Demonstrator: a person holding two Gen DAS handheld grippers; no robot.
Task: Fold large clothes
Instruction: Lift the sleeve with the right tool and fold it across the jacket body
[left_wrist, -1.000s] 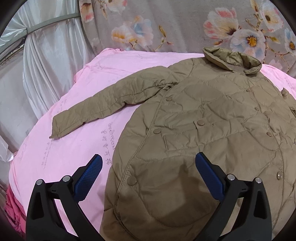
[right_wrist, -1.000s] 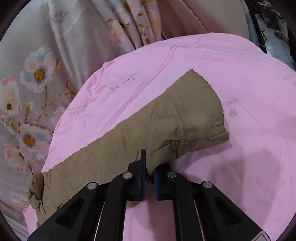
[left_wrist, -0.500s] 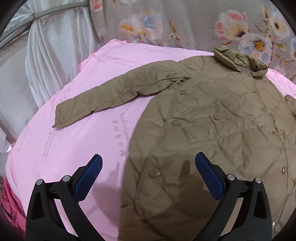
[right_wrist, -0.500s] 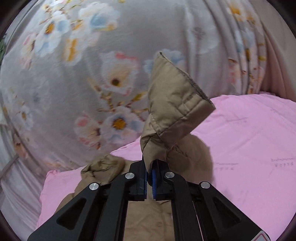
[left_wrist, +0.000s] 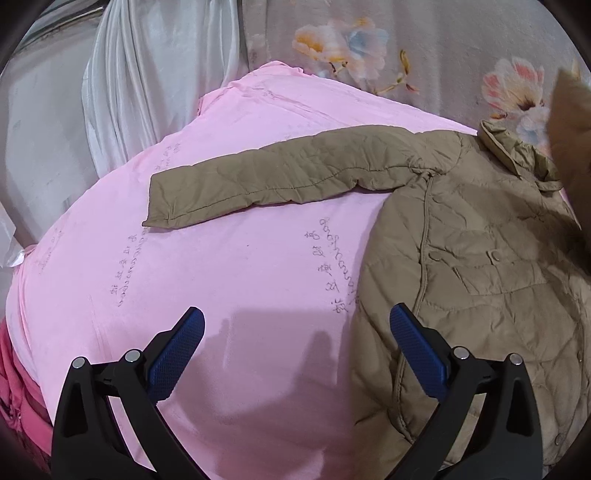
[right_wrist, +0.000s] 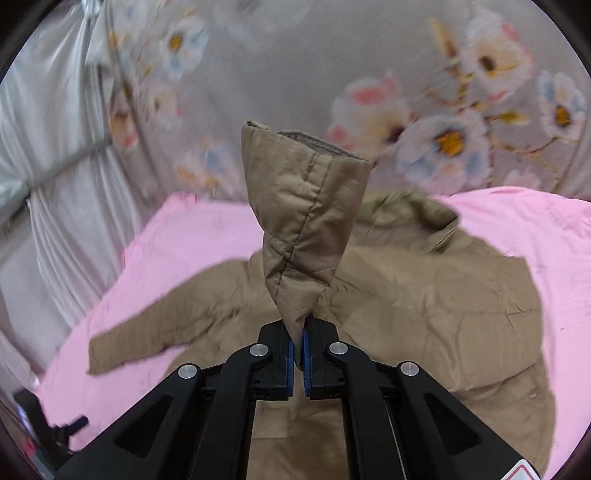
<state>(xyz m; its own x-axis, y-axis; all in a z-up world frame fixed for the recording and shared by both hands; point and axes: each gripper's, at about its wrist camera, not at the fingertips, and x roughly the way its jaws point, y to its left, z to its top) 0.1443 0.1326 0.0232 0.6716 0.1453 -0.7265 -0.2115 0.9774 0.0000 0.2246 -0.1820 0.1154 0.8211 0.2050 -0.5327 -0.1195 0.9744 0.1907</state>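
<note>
A tan quilted jacket lies spread face up on a pink sheet. Its left sleeve stretches flat to the left, cuff at the far end. My left gripper is open and empty, low over the pink sheet beside the jacket's left edge. My right gripper is shut on the right sleeve's cuff and holds it lifted above the jacket body. The raised cuff also shows at the right edge of the left wrist view.
A floral curtain hangs behind the bed. White drapes hang at the left. A darker pink cloth sits at the sheet's lower left edge.
My right gripper has lifted the right sleeve off the sheet and swung it left, over the jacket body. My left gripper has moved left, off the jacket and over the pink sheet.
</note>
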